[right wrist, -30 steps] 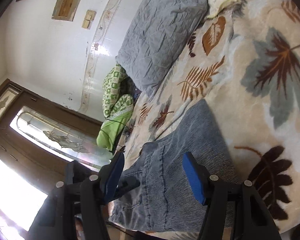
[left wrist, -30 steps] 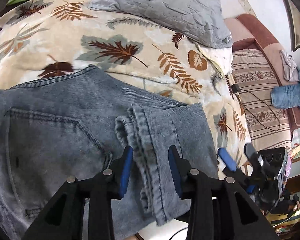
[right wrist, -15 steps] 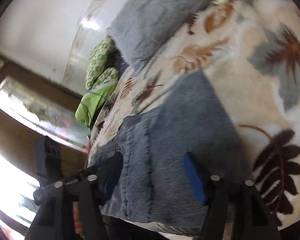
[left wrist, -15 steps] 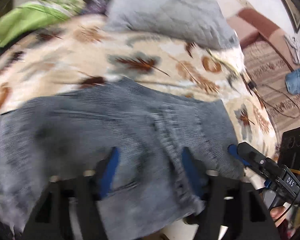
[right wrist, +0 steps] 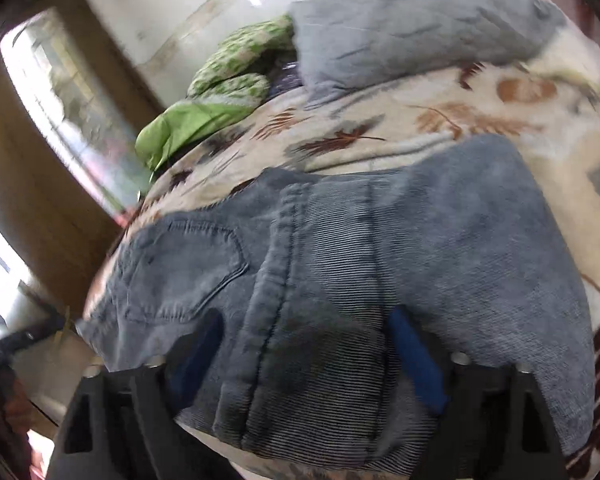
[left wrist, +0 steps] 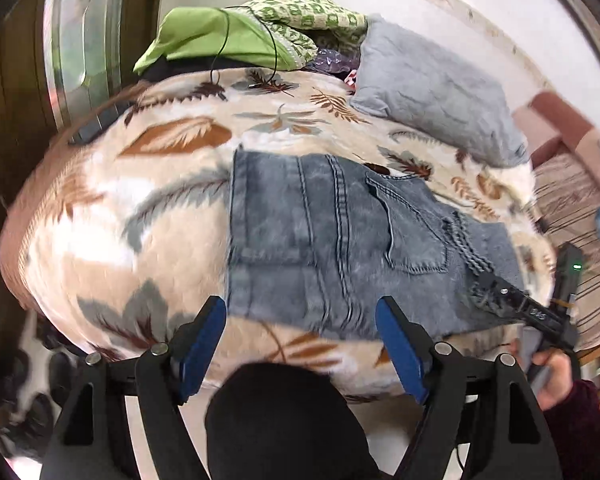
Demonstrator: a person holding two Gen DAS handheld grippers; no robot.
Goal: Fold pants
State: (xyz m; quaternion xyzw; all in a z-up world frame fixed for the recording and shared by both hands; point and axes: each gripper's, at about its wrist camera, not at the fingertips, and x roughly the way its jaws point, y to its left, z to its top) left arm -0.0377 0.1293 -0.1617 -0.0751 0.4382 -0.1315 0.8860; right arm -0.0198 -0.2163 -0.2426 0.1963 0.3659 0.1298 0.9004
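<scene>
Pillow [left wrist: 436, 96] beyond folded jeans [left wrist: 340, 240]

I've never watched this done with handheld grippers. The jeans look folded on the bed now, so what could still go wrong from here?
A few things, probably. The folded jeans lie close to the near edge of the leaf-print blanket, so a nudge might slide them off. The right gripper, jaws just opened wide, sits right over the denim; pulling back could snag a seam and undo the fold. The left gripper is open and off the cloth, so nothing pins the stack.
</scene>
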